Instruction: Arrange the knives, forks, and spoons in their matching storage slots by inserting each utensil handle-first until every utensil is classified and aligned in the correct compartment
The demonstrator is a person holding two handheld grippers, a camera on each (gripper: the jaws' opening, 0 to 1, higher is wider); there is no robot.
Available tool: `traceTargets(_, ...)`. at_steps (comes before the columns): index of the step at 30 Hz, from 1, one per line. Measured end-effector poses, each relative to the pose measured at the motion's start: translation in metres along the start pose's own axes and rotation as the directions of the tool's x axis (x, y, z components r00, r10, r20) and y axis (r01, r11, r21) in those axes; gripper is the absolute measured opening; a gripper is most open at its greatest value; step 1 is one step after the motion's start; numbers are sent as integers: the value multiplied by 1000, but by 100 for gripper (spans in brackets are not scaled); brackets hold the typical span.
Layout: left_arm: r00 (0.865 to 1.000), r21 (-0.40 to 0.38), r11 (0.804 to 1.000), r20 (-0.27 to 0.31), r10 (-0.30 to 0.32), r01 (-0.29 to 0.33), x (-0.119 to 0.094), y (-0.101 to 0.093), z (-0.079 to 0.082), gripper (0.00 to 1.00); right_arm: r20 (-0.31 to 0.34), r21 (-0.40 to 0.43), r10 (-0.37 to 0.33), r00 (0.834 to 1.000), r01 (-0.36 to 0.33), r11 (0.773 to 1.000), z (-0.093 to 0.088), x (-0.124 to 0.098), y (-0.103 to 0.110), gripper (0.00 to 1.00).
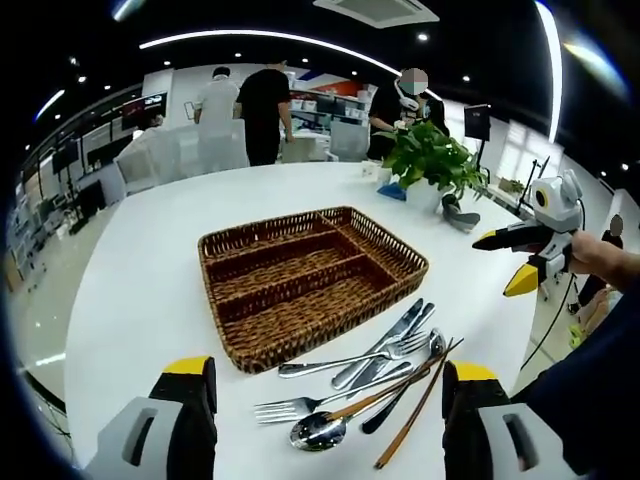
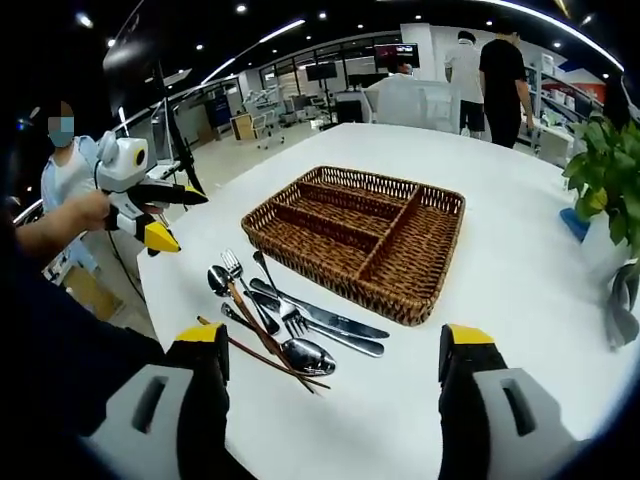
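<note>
Left gripper view: my left gripper [image 1: 330,420] hangs over the white table [image 1: 150,290], jaws wide apart, nothing between them. Just ahead of the jaws lies the loose pile: two forks [image 1: 355,358], knives [image 1: 385,345], a spoon [image 1: 318,431] and wooden chopsticks [image 1: 415,400], all crossing each other on the tabletop. Wicker tray [image 1: 310,280] sits just beyond the pile, long compartments plus a cross one, nothing in them. I see another gripper [image 1: 530,250] at the right, held in a hand, off the table edge; can't tell its jaw state from here. Potted plant [image 1: 435,160] at the far side, people standing behind.

Right gripper view: my right gripper [image 2: 330,400] also with jaws spread, holding nothing, above the table [image 2: 520,250]. Cutlery pile is left of centre, spoon [image 2: 308,355] nearest, knives [image 2: 330,320] beside the tray [image 2: 360,235] front wall. Other gripper [image 2: 150,205] at the left.
</note>
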State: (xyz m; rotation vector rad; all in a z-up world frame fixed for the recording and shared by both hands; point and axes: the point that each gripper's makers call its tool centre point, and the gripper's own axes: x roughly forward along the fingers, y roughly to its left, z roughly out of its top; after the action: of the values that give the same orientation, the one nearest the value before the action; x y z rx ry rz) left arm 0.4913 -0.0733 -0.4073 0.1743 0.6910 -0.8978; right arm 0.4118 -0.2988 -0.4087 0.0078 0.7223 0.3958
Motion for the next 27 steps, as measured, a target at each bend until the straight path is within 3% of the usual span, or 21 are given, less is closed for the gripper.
traceTargets(27, 1000, -7, 1000, 19, -2, 3, -1, -2, 3, 100, 12, 15, -2, 1000, 2, 1000, -1, -2, 0, 87)
